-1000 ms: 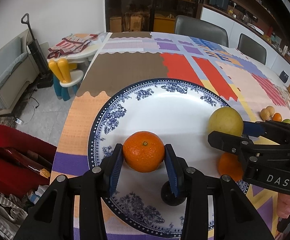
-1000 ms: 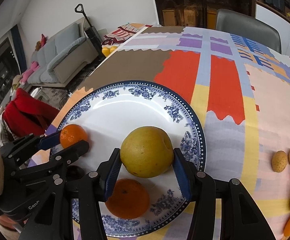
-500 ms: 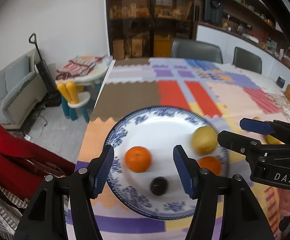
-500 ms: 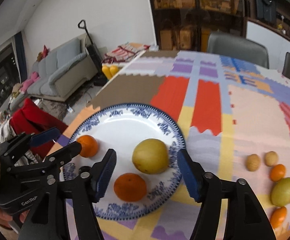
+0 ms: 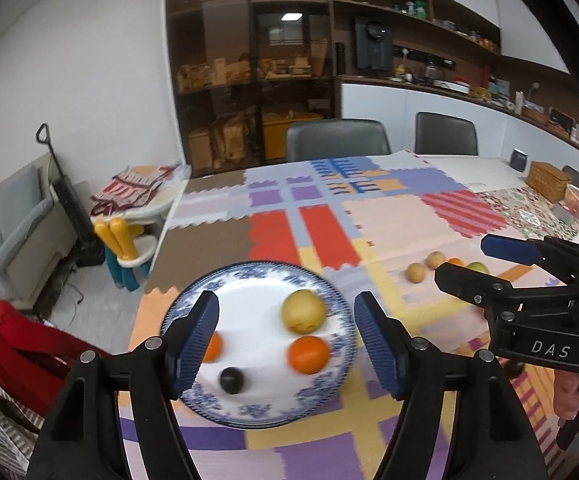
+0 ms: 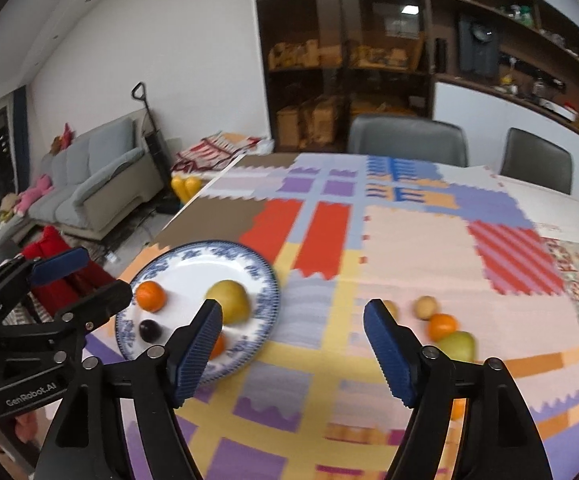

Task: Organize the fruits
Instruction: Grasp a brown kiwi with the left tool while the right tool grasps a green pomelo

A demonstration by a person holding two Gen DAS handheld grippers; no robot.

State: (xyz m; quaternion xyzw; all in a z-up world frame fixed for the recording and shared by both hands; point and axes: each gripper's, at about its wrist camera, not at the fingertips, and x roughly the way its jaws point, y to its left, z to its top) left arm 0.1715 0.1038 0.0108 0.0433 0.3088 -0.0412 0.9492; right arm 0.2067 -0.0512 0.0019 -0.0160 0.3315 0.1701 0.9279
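Both my left gripper (image 5: 285,338) and right gripper (image 6: 292,346) are pulling back with jaws wide apart, leaving their orange (image 5: 214,347) and pear (image 5: 303,311) sitting on the plate (image 5: 249,410), so I'm eyeing the loose fruits (image 6: 443,326) on the surface's right next.

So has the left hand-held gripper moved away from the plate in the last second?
Yes. The left hand-held gripper has let go of the small orange and pulled up and back; the blue-rimmed plate now looks much smaller between its open fingers.
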